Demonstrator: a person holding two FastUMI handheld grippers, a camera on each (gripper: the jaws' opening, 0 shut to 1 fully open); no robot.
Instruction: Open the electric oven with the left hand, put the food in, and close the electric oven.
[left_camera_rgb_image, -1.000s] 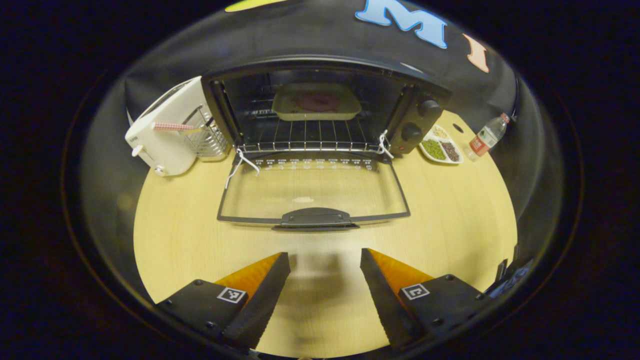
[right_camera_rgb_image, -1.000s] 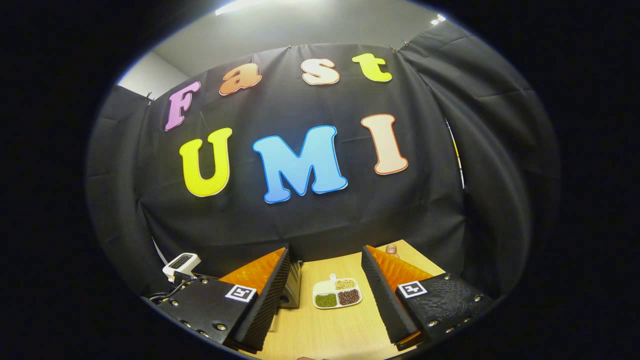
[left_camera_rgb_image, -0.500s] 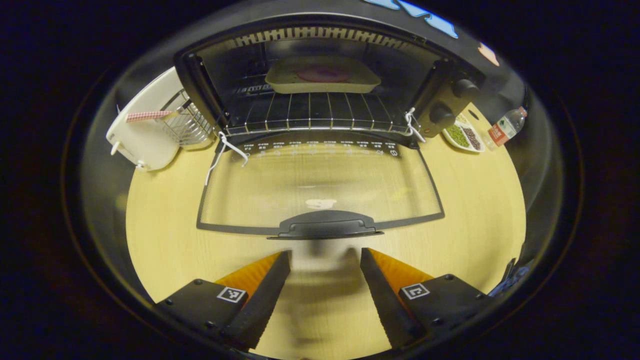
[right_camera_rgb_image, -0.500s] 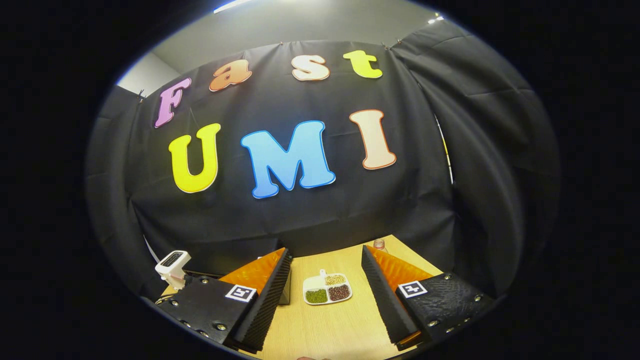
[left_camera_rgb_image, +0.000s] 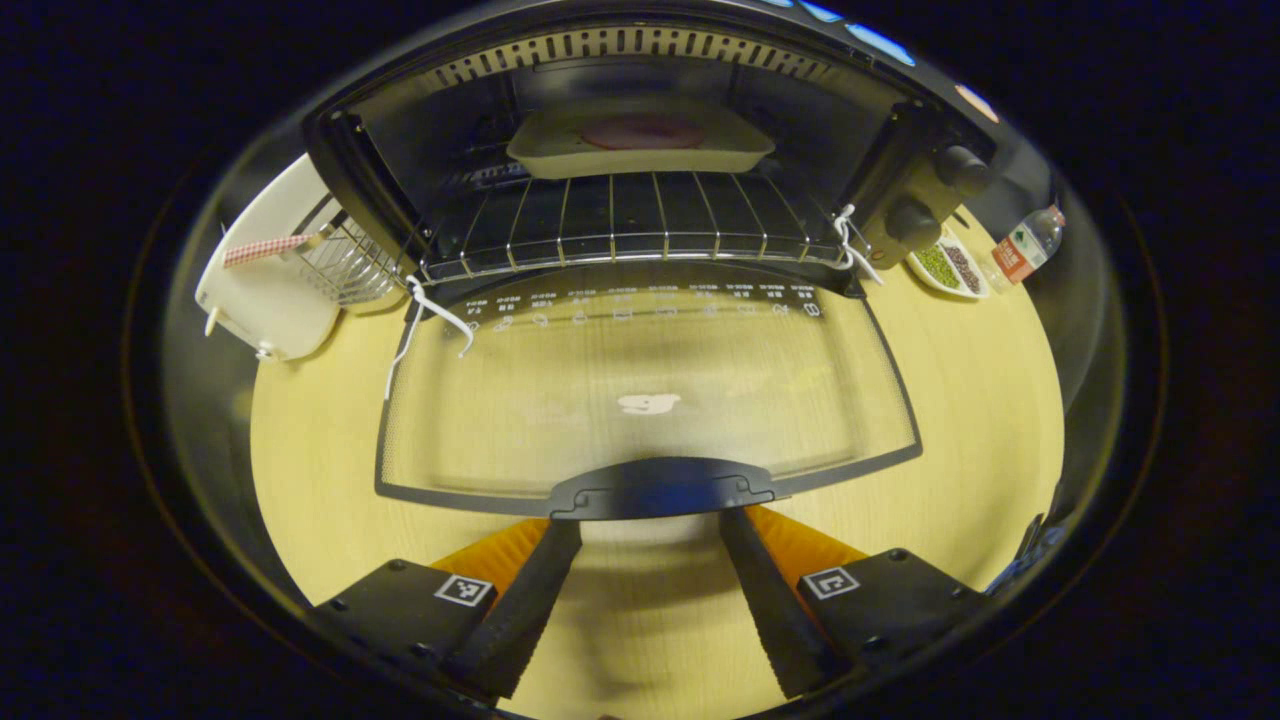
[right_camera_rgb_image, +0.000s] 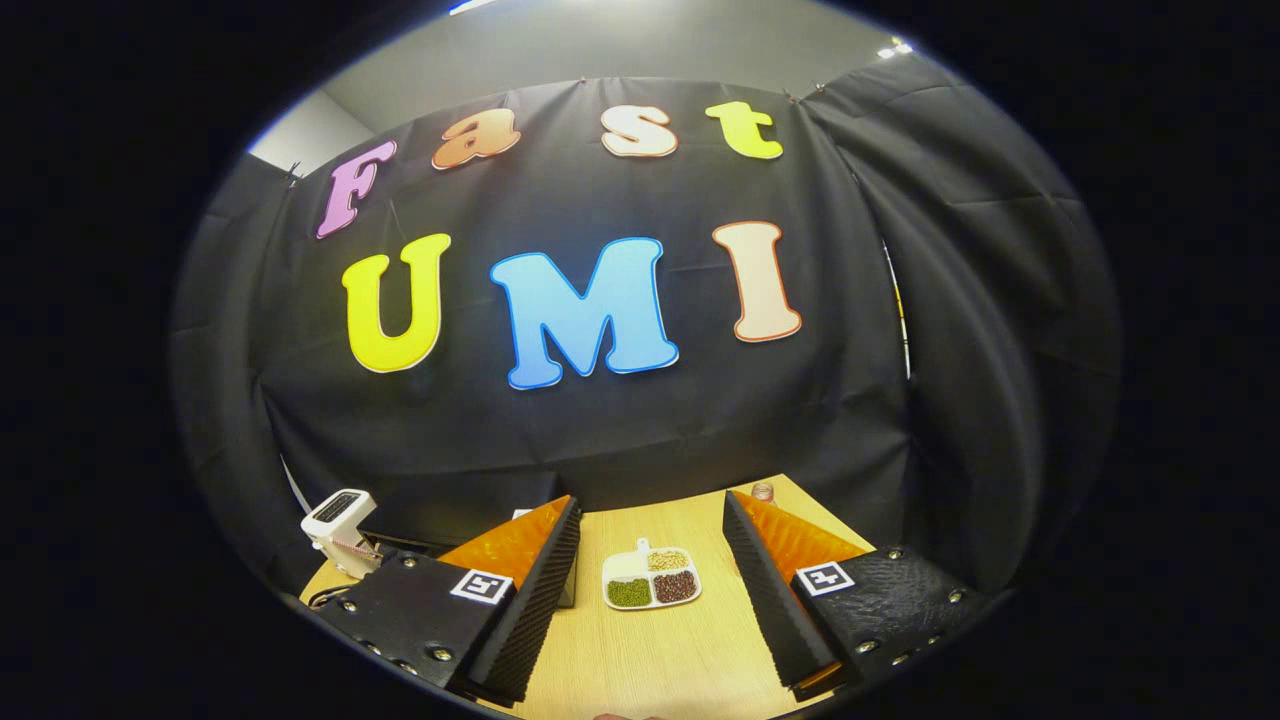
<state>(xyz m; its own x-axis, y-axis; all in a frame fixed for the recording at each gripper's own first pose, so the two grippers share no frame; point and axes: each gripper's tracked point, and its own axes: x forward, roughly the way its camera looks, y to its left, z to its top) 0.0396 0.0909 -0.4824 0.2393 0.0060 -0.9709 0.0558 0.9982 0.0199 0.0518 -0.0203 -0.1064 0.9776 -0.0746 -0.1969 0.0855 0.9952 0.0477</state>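
The black electric oven (left_camera_rgb_image: 640, 150) stands wide open, its glass door (left_camera_rgb_image: 640, 390) lying flat on the wooden table. A cream tray with a dark reddish piece of food (left_camera_rgb_image: 640, 140) rests on the wire rack inside. My left gripper (left_camera_rgb_image: 650, 525) is open, its fingertips just under the front edge of the door's black handle (left_camera_rgb_image: 660, 488). In the right gripper view my right gripper (right_camera_rgb_image: 650, 510) is open and empty, raised and pointed at the booth's wall, well above the table.
A white toaster (left_camera_rgb_image: 260, 290) with a wire basket (left_camera_rgb_image: 350, 262) stands left of the oven. A white divided dish of beans (left_camera_rgb_image: 950, 268) (right_camera_rgb_image: 650, 582) and a plastic bottle (left_camera_rgb_image: 1025, 255) sit to its right. White strings hang at the door's hinges.
My left gripper has moved forward toward the oven until its fingertips reach the door handle. The right gripper has only drifted slightly.
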